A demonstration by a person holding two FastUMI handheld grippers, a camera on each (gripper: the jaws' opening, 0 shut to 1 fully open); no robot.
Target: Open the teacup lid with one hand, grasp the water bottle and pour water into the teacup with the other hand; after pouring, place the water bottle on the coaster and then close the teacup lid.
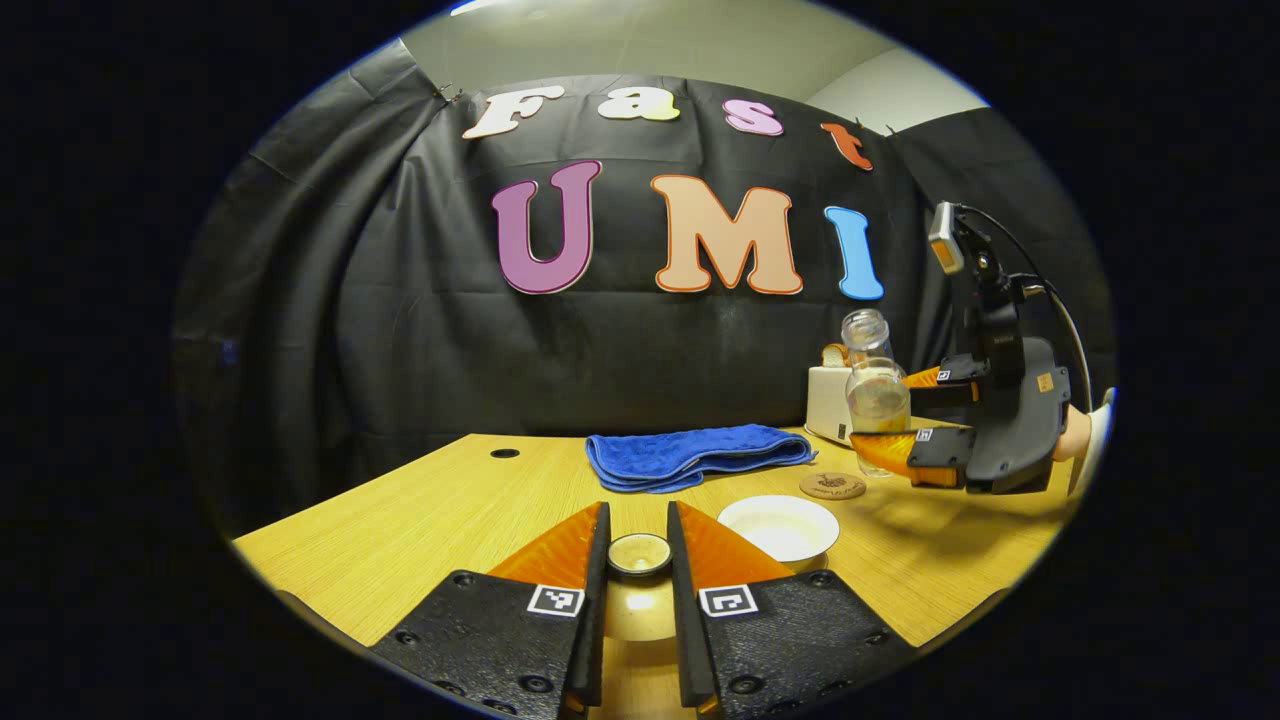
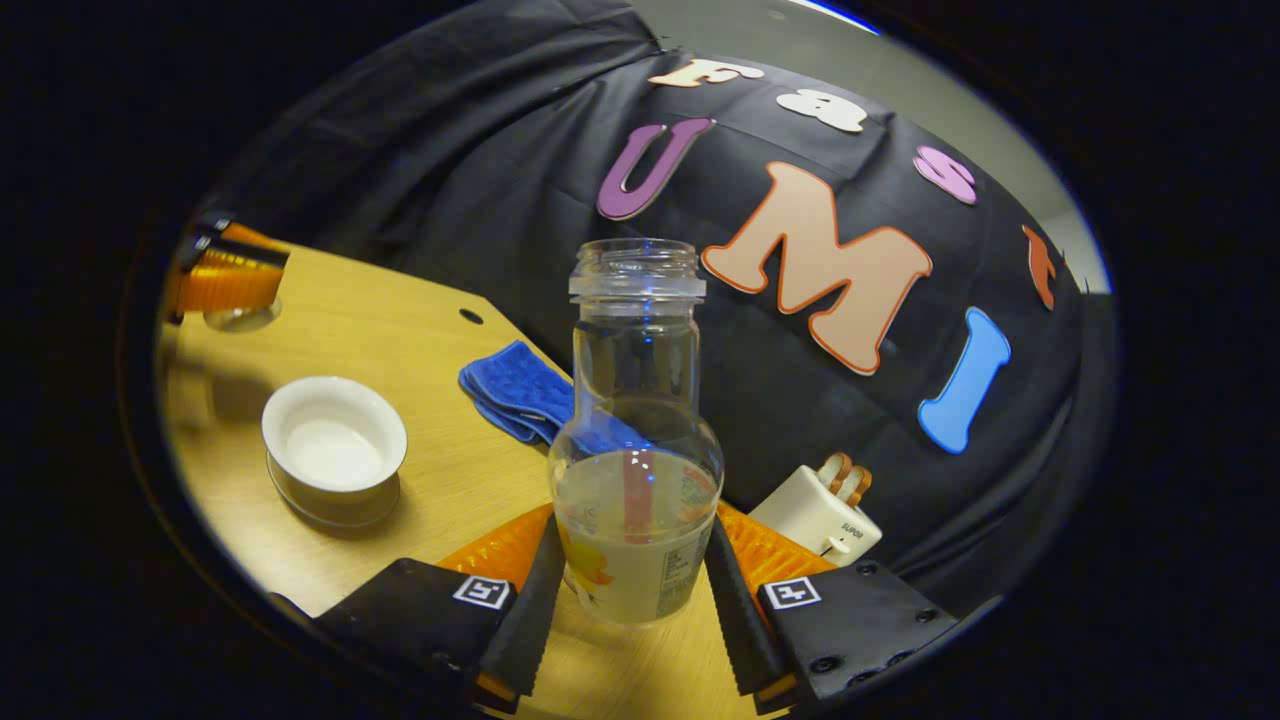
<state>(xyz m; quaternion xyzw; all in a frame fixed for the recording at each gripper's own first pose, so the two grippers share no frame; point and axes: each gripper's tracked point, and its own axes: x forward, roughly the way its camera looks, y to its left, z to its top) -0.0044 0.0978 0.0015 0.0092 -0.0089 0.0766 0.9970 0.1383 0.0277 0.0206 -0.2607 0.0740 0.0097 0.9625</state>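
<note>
My left gripper (image 1: pixel 638 530) is shut on the knob of the teacup lid (image 1: pixel 640 556), whose glossy dome shows below between the fingers. Just right of it on the table stands the white teacup (image 1: pixel 780 525), uncovered. Farther right, my right gripper (image 1: pixel 895 418) is shut on the clear, uncapped water bottle (image 1: pixel 872 395), which stands roughly upright, partly filled, just right of the round coaster (image 1: pixel 832 486). In the right gripper view the bottle (image 2: pixel 635 450) sits between the fingers, the teacup (image 2: pixel 333 450) lies to the left, and the left gripper (image 2: pixel 225 290) holds the lid (image 2: pixel 240 318) at far left.
A folded blue towel (image 1: pixel 695 455) lies at the back of the wooden table (image 1: pixel 420 520). A white toaster (image 1: pixel 828 400) with bread stands behind the bottle, against the black cloth wall. A small hole (image 1: pixel 504 453) marks the tabletop at back left.
</note>
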